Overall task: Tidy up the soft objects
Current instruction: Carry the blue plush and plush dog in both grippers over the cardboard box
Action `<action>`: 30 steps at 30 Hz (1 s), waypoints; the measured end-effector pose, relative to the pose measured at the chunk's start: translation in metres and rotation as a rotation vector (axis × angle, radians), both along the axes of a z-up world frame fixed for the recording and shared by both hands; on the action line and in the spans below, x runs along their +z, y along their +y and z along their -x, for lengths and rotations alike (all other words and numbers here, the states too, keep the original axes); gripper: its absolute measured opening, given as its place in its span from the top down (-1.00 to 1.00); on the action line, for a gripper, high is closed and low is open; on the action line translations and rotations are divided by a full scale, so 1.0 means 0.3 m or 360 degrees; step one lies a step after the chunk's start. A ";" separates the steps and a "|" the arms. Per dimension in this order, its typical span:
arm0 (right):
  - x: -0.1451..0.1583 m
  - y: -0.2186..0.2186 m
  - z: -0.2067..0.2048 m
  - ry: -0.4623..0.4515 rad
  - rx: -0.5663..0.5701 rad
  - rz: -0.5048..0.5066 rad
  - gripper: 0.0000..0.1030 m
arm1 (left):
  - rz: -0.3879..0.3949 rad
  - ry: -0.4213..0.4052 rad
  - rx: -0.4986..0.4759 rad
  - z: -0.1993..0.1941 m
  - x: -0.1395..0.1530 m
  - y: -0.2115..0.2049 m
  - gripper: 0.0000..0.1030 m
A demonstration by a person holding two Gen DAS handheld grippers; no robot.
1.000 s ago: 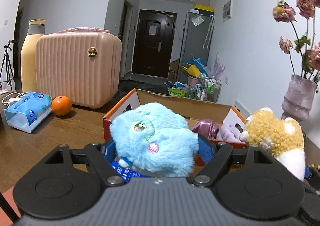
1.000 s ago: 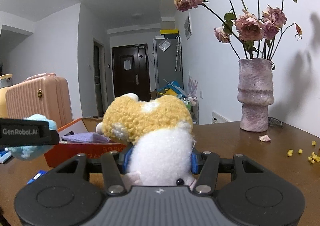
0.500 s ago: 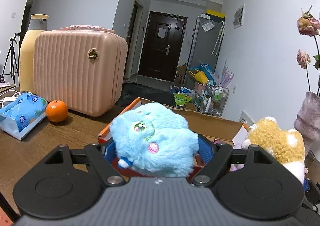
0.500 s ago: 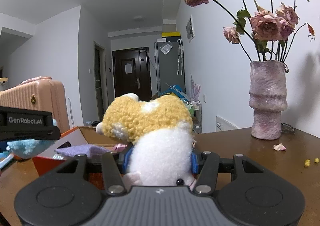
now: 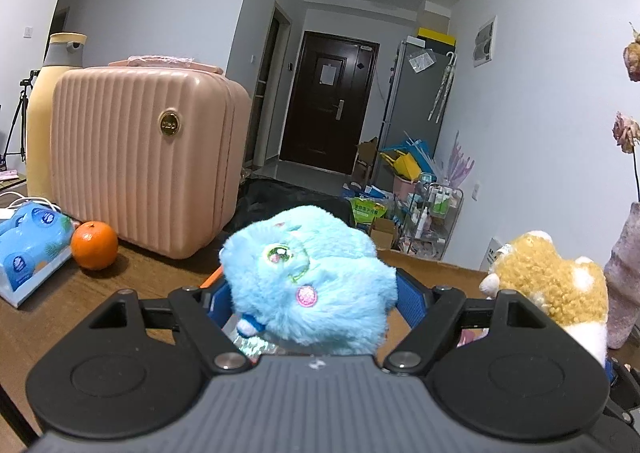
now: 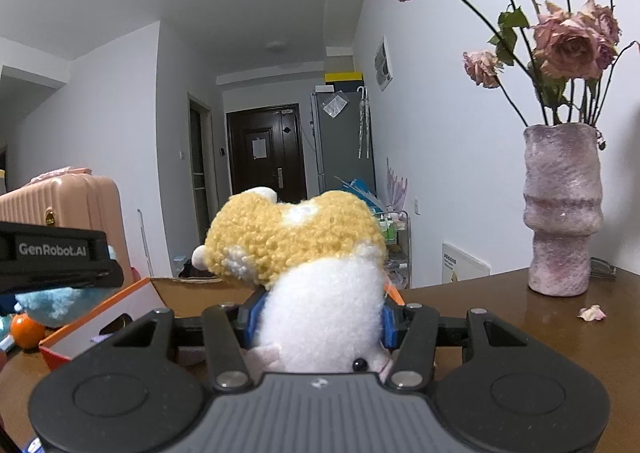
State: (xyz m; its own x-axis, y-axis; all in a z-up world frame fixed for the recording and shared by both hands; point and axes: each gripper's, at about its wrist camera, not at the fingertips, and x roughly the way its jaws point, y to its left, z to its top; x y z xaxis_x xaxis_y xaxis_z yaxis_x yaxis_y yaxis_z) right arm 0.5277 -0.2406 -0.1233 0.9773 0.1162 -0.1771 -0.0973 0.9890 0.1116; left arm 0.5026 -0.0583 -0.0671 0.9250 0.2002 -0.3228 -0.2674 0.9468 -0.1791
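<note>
White walls [image 5: 168, 5], dark door [image 5: 326, 105]

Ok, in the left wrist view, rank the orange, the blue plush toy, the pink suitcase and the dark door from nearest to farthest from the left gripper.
1. blue plush toy, clamped in the left gripper.
2. orange, left on the table.
3. pink suitcase, behind the orange.
4. dark door, down the hallway.

each gripper has a ribbed dark grey body with two round black discs, black angled link arms fixed by silver screws, and blue pads on the fingers. the left gripper [image 5: 312, 301] looks the same as the right gripper [image 6: 320, 319]. the left's side bar reads "genrobot.ai" in white.
</note>
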 end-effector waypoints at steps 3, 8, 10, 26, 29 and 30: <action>0.000 0.008 -0.034 -0.0010 -0.0002 -0.0002 -0.02 | -0.0006 -0.0004 0.0000 -0.030 0.001 -0.001 -0.55; 0.000 0.016 -0.077 -0.0012 0.0000 -0.0006 -0.02 | -0.0018 -0.0013 -0.0004 -0.073 0.003 -0.003 -0.55; 0.000 0.018 -0.089 -0.0011 0.0001 -0.0003 -0.02 | -0.0022 -0.0016 -0.0001 -0.087 0.004 -0.003 -0.55; -0.011 0.049 -0.177 0.0012 0.0015 0.0049 -0.02 | -0.0074 -0.0011 0.0006 -0.173 -0.005 0.001 -0.55; -0.013 0.041 -0.185 0.0035 0.0013 0.0039 -0.02 | -0.0075 0.0016 0.0012 -0.178 -0.019 0.005 -0.55; -0.014 0.040 -0.186 0.0042 0.0013 0.0037 -0.02 | -0.0074 0.0020 0.0013 -0.181 -0.021 0.008 -0.55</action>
